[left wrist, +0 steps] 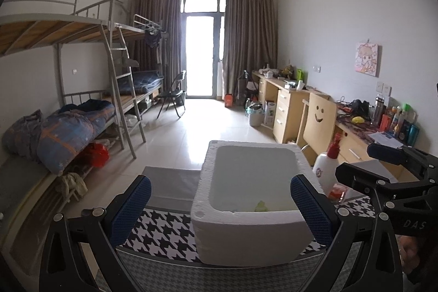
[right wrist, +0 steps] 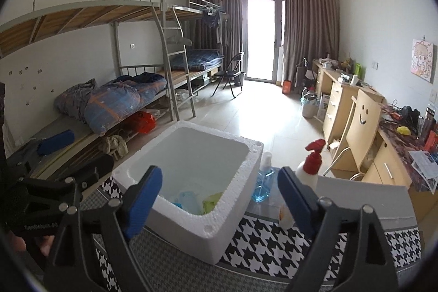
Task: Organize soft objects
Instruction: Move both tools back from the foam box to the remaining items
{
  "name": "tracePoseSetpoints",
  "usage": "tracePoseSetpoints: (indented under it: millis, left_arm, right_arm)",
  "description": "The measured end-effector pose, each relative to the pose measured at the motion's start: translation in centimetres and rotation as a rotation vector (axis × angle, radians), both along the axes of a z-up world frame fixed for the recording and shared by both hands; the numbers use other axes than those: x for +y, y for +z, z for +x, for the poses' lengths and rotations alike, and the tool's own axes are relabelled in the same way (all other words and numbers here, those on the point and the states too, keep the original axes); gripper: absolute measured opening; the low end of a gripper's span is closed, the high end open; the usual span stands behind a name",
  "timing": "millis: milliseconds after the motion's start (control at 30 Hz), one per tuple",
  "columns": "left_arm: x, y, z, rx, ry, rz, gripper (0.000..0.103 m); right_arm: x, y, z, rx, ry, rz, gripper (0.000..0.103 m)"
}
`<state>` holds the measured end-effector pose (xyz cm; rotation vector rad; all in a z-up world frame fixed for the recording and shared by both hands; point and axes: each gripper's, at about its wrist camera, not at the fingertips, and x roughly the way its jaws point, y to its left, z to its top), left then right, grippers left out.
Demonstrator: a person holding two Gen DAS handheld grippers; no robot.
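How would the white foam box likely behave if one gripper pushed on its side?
The foam box looks like thick beaded polystyrene, so probably stiff and very light. Holding only a few soft items, it would likely slide on the houndstooth cloth. Its crumbly rim might dent.

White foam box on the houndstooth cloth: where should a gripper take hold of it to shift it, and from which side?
Grip the foam box by one wall at its thick top rim, coming down from above with one finger inside and one outside. The whole box looks too wide for the jaws. The near wall is closest to both open grippers, left gripper and right gripper; soft items lie low inside.
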<state>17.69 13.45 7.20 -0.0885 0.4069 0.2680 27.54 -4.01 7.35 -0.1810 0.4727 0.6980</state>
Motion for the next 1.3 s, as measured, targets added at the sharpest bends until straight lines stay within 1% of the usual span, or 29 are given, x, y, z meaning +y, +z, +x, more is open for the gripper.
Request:
tracePoseSetpoints:
  millis: [467,700,800,1033,1200,1300]
  left_arm:
    - [-3.2,0.3,-1.4,-0.021,-0.073,0.016,0.102]
    - [-4.0,0.0,-2.1,-0.026,-0.099,-0.004,0.102]
    - [-4.5,0.0,-2.3,-0.024,-0.110,0.008,0.102]
    - [-5.9,0.0,-3.2,-0.036,-0.137,0.017,0.102]
    - [-6.4,-0.1,-4.1,-0.047,-0.165,0.005,0.102]
    - [-7.4,-0.1,-4.4,-0.047,-0.172,0.025,0.102]
  right_arm:
    - [-4.3,0.0,-2.1,-0.003,-0.046,0.047,0.089]
    - [-6.7,-0.2,-3.4,-0.024,-0.077,0.062,0.089]
    - [-7.6,-0.4,-3.6,-0.017,-0.085,0.069,0.089]
    - [-9.0,-0.3,-4.4,-0.033,-0.108,0.071,0.089]
    - [-9.8,-0.4,-5.2,-0.036,-0.112,0.078,0.089]
    - [-10.3,-0.7,-5.8,-0.040,-0.117,0.080,0.089]
